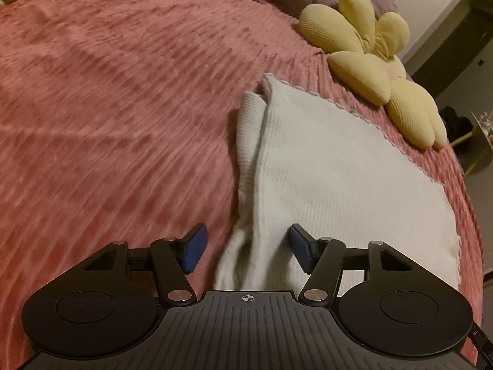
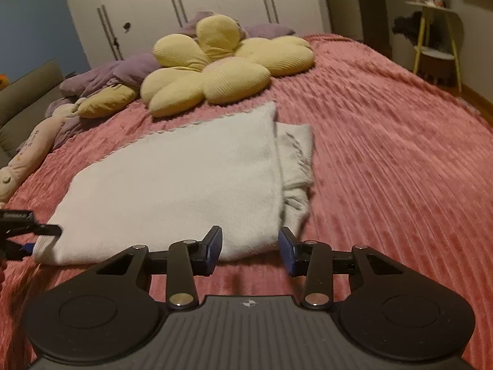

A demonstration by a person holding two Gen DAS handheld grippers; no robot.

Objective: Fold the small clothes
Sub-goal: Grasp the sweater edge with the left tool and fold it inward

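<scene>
Left gripper (image 1: 246, 248): released, jaws spread wide, straddling the near left corner of the white knit garment (image 1: 339, 178); nothing clamped.
Right gripper (image 2: 250, 250): released, jaws apart, poised at the near right corner of the same garment (image 2: 172, 185); contact with the cloth not confirmed.
Garment position: flat on the pink ribbed bedspread (image 1: 107, 108), directly ahead of both grippers, partly folded, with a ribbed sleeve or lower layer (image 1: 248, 135) protruding past the edge on the left gripper's left.
Beyond garment: yellow flower cushion (image 2: 215, 64), near the far edge, not touching.
Risk, single-layer grasp: closing on the top layer only would likely drag it off the lower layer and undo the fold.
Risk, bedspread pickup: closing too low could pinch the pink pile along with the knit.
Risk, uneven lift: mismatched height or timing between grippers would probably skew the fold line.
Risk, cushion: overshoot of a forward fold could land cloth against it.
Hidden: near hem under the left gripper body; number of stacked layers; garment type.
Hard to make out: stitching detail, owing to blur and dim light.
</scene>
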